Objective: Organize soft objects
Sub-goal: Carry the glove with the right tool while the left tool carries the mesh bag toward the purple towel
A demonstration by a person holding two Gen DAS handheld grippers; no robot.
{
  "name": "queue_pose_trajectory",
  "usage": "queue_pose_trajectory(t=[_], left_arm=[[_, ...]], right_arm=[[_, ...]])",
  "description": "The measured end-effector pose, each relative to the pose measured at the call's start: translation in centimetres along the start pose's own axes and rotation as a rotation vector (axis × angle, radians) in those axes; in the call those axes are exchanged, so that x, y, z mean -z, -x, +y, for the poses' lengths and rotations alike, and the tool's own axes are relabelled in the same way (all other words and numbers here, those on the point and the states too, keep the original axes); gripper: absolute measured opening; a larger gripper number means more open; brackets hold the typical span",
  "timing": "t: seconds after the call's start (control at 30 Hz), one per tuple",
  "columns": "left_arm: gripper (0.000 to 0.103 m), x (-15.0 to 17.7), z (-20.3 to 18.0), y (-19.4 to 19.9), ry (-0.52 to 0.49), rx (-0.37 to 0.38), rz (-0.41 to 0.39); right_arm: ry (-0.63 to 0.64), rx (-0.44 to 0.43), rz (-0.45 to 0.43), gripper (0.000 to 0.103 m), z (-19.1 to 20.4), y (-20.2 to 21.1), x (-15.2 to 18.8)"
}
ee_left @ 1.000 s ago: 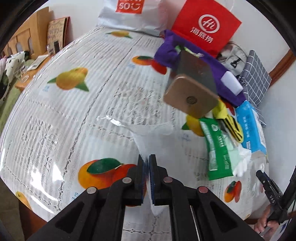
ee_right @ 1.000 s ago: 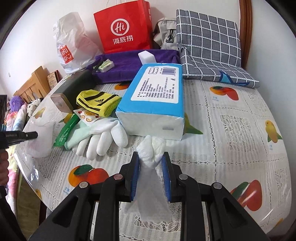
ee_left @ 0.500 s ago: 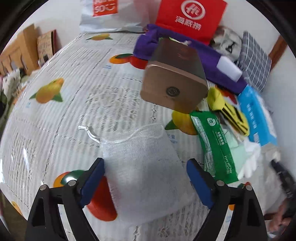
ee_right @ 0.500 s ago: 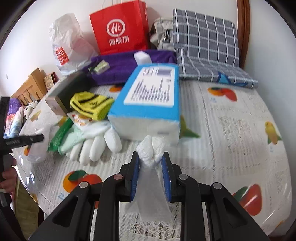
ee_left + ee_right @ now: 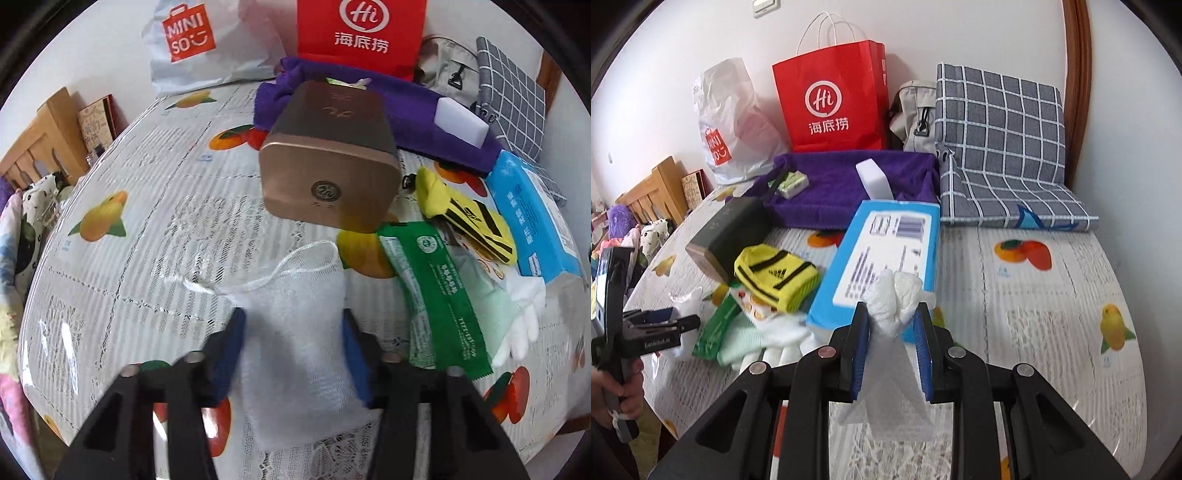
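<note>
Pouch (image 5: 295,332) lies flat on the counter (image 5: 147,221) between the left claw (image 5: 291,343)'s half-spread jaws, seemingly readied for filling. Right claw (image 5: 891,339) pinches a wad (image 5: 894,299) aloft.

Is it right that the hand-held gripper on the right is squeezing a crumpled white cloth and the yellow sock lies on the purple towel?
Not quite. The right wrist view shows the yellow sock lying on the fruit-print tablecloth, in front of the purple towel. The right hand-held gripper does squeeze the crumpled white cloth.
</note>
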State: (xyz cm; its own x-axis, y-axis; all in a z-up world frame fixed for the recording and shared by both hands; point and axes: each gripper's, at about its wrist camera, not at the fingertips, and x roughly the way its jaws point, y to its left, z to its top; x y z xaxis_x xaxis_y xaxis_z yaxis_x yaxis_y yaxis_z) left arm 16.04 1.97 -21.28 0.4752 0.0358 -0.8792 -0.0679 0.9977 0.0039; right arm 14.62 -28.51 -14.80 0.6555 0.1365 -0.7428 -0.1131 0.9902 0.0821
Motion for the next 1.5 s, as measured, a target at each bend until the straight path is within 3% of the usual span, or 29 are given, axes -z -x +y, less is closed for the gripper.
queue_pose_trajectory(t=[0.13, 0.23, 0.83, 1.5], left_arm=[[0.011, -0.3, -0.2, 0.2, -0.012, 0.026, 0.012], [0.008, -0.7, 0.4, 0.4, 0.014, 0.082, 0.024], [0.007, -6.9, 3.0, 5.7, 0.067, 0.135, -0.109], [0.007, -16.2, -0.1, 4.7, 0.036, 0.22, -0.166]], right_arm=[[0.005, 0.003, 0.004, 0.024, 0.1, -0.8, -1.4], [0.004, -0.001, 0.008, 0.024, 0.0, -1.4, -2.3], [-0.038, -0.046, 0.01, 0.024, -0.9, -2.3, -6.7], [-0.009, -0.06, 0.011, 0.024, -0.4, -5.5, -12.7]])
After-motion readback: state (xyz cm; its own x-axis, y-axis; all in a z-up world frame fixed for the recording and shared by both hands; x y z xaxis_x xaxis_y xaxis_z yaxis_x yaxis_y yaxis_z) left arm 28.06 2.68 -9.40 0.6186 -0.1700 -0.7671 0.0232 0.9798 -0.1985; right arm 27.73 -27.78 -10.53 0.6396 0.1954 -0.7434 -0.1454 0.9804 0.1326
